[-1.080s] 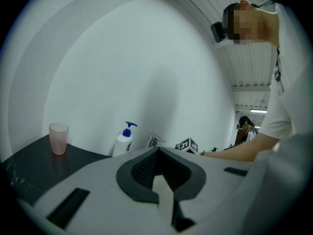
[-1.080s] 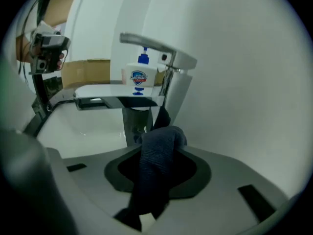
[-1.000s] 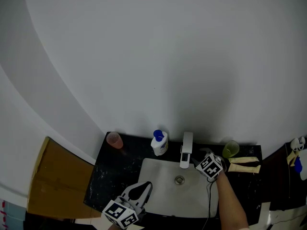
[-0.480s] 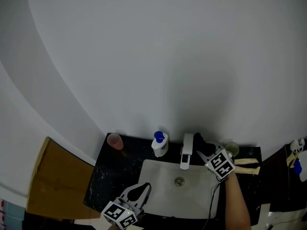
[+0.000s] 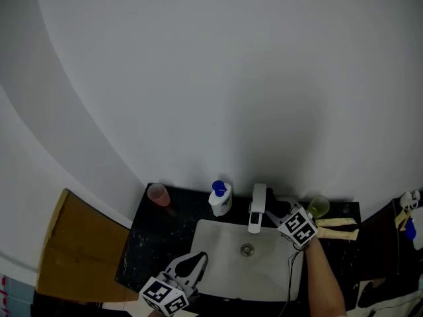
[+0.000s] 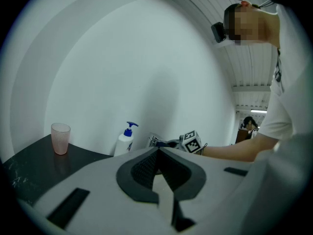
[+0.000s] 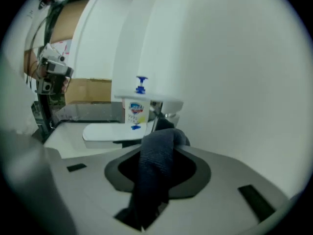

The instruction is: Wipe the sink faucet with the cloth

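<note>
Cloth (image 7: pixel 156 165), dark and bunched, is pinched between the jaws of the right gripper (image 7: pixel 164 146), with a fold poking past the tips and a tail hanging back behind them.

Nearest, at the front edge of the sink (image 5: pixel 225 256), the left gripper (image 6: pixel 157 153) hovers with its jaws pressed together on nothing, idle and well apart from the work.

The risks are farther back. Only a narrow strip of cloth seems to be gripped, so a hard drag along the metal could pull it out of the jaws into the basin. A leftward sweep carried too wide could knock the soap bottle (image 5: pixel 220 198), which stands just beside the faucet (image 5: pixel 256 213) at the counter's (image 5: pixel 158 240) back edge. The green cup (image 5: pixel 318 205) near the back right corner sits close to the right forearm and could be tipped by it.

The faucet rises at the middle of the sink's back edge. The cloth's leading fold is at its right side, low on the body behind the white spout; whether it touches, I cannot tell.
</note>
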Demonstrator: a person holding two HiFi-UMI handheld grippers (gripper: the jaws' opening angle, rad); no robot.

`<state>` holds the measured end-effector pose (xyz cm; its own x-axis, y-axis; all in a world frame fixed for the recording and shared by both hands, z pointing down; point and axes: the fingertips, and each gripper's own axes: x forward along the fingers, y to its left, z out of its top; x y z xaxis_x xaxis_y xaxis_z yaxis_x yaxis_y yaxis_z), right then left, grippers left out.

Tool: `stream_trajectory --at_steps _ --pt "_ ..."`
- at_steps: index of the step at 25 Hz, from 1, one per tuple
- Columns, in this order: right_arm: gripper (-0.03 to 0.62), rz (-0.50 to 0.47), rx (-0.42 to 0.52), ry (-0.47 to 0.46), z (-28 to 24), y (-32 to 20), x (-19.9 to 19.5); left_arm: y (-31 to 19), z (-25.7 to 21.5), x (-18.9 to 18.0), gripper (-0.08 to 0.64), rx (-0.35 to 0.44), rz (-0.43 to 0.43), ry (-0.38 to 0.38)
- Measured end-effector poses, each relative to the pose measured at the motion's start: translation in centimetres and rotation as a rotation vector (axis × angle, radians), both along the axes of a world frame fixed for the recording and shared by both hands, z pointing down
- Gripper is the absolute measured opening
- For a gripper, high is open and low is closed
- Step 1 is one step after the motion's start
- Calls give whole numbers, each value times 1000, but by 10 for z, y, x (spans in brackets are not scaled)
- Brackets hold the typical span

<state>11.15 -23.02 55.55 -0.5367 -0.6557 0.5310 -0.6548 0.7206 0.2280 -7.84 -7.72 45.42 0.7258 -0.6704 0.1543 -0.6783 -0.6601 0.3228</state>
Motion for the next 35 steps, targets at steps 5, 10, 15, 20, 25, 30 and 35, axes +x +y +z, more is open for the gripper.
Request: stream_trajectory --at_steps 5,10,15,20,25,30,35 --pt "121 6 115 -139 -71 3 7 0 3 -2 0 -3 -5 6" --pt "121 77 -52 114 19 0 23 1 -1 1 0 6 1 6" --pt "121 11 -174 181 76 3 5 3 1 -1 0 -4 -4 -3" --pt "121 -12 -75 93 37 -8 -1 4 -1 -11 0 -10 -23 -17" --pt "121 -22 103 -58 -57 -1 -2 4 -5 -10 0 -10 -29 -7" --pt "121 -36 132 -240 -89 44 -6 6 -10 2 0 8 -8 8" --pt "121 98 -34 -335 -3 70 17 12 -5 0 0 -3 -11 -6"
